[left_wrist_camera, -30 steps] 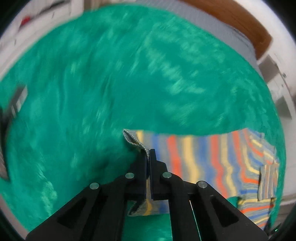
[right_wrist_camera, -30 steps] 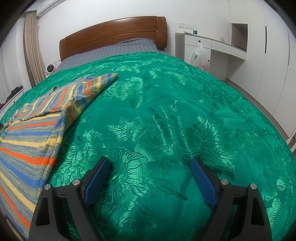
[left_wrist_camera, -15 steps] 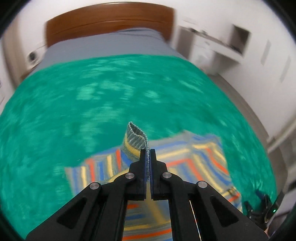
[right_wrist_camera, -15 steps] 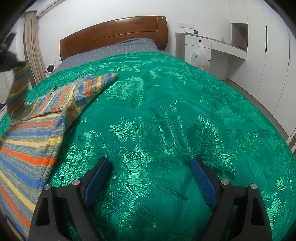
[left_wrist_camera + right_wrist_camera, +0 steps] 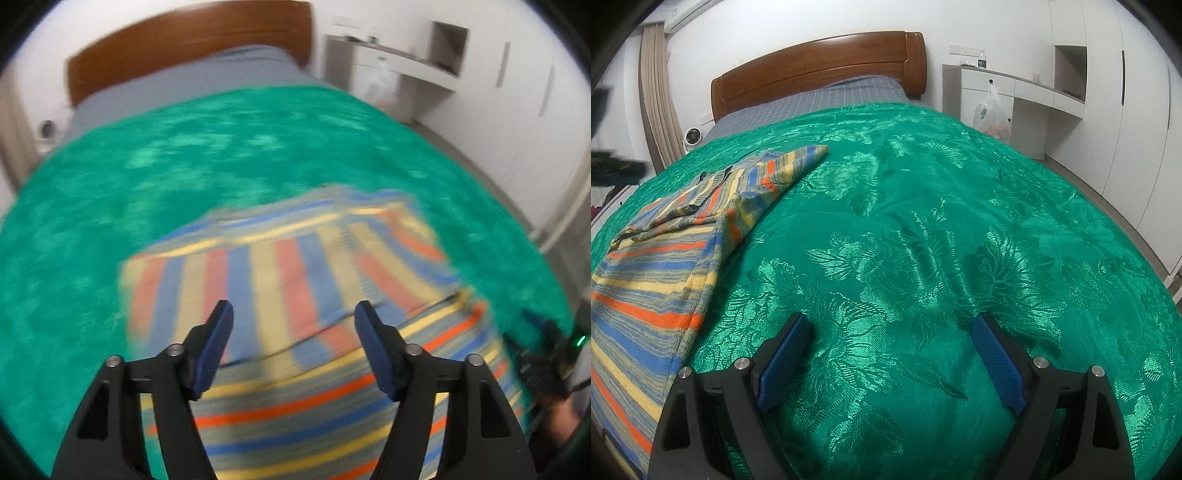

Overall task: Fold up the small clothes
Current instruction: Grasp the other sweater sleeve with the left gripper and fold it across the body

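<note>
A small striped knit garment (image 5: 295, 280), in blue, yellow, orange and grey, lies on the green bedspread (image 5: 110, 192). One part is folded across its middle. My left gripper (image 5: 293, 319) hangs open and empty just above it. In the right wrist view the same garment (image 5: 676, 251) lies at the left, one sleeve pointing away to the right. My right gripper (image 5: 890, 328) is open and empty, low over bare green bedspread (image 5: 960, 221) to the right of the garment. It also shows in the left wrist view (image 5: 543, 354) at the right edge.
A wooden headboard (image 5: 820, 70) and grey checked sheet (image 5: 812, 99) are at the far end of the bed. White cabinets and a desk (image 5: 1015, 92) with a hanging plastic bag stand to the right. A small fan (image 5: 691, 137) and curtain are at the far left.
My left gripper has swung the sleeve it held over onto the garment and opened, letting it go. The sleeve now lies flat across the body. My right gripper has not moved.
</note>
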Tool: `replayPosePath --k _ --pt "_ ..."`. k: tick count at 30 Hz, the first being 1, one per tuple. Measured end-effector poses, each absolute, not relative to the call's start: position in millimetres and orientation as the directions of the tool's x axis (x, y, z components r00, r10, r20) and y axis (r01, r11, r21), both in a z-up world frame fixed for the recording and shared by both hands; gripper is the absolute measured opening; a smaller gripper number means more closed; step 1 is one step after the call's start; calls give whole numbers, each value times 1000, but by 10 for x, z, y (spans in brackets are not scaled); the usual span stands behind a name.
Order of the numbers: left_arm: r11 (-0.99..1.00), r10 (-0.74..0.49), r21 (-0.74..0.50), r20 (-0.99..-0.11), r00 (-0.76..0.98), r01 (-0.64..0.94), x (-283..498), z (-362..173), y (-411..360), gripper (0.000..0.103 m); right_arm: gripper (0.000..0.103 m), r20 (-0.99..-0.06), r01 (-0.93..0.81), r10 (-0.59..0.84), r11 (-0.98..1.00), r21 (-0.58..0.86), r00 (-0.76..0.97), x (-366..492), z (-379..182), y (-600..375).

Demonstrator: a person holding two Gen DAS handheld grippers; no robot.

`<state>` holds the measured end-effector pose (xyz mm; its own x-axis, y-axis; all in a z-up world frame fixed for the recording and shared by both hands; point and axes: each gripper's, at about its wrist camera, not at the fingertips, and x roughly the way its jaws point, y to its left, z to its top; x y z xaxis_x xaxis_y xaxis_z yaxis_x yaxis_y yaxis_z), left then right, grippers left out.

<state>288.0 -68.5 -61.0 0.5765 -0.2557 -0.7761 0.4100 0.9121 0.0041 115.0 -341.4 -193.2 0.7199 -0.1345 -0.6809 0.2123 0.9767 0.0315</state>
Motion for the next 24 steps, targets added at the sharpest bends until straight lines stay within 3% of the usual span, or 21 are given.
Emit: replayPosePath --k 2,5,9,12,15,17,20,21,22,23,24 --pt "927 -172 77 -781 600 367 2862 -676 -300 72 90 -682 211 -134 977 30 719 1151 -1933 -3408" --pt "927 -150 76 -823 548 368 2842 -898 75 72 90 -682 211 -134 977 30 719 1153 -1934 -3404" --pt "910 -86 148 -847 524 388 2812 -1230 120 72 90 -681 211 -135 977 28 719 1157 -1936 -3405" --pt "941 -52 152 -818 572 302 2936 -1299 100 69 90 -681 209 -135 977 28 719 1160 -1938 -3407" --pt "979 -48 76 -819 572 191 3059 -1418 254 6 90 -681 209 -134 977 29 719 1160 -1937 -3408" --pt "983 -45 66 -821 570 174 3010 -1534 334 5 90 -681 209 -134 978 29 720 1157 -1937 -3405" --pt "973 0 137 -800 600 183 2866 -1531 279 10 90 -681 209 -134 977 29 720 1159 -1937 -3407" --pt "973 10 147 -798 603 178 2844 -1516 270 16 90 -681 209 -134 977 29 719 1159 -1937 -3408" --pt "973 24 157 -797 604 168 2816 -1494 270 38 90 -681 209 -134 977 29 719 1158 -1936 -3405" --pt "975 49 170 -793 607 143 2771 -1458 296 52 90 -681 209 -134 977 28 719 1159 -1937 -3407" --pt "979 57 166 -785 616 120 2722 -1418 364 76 90 -681 209 -134 977 28 719 1159 -1937 -3408"
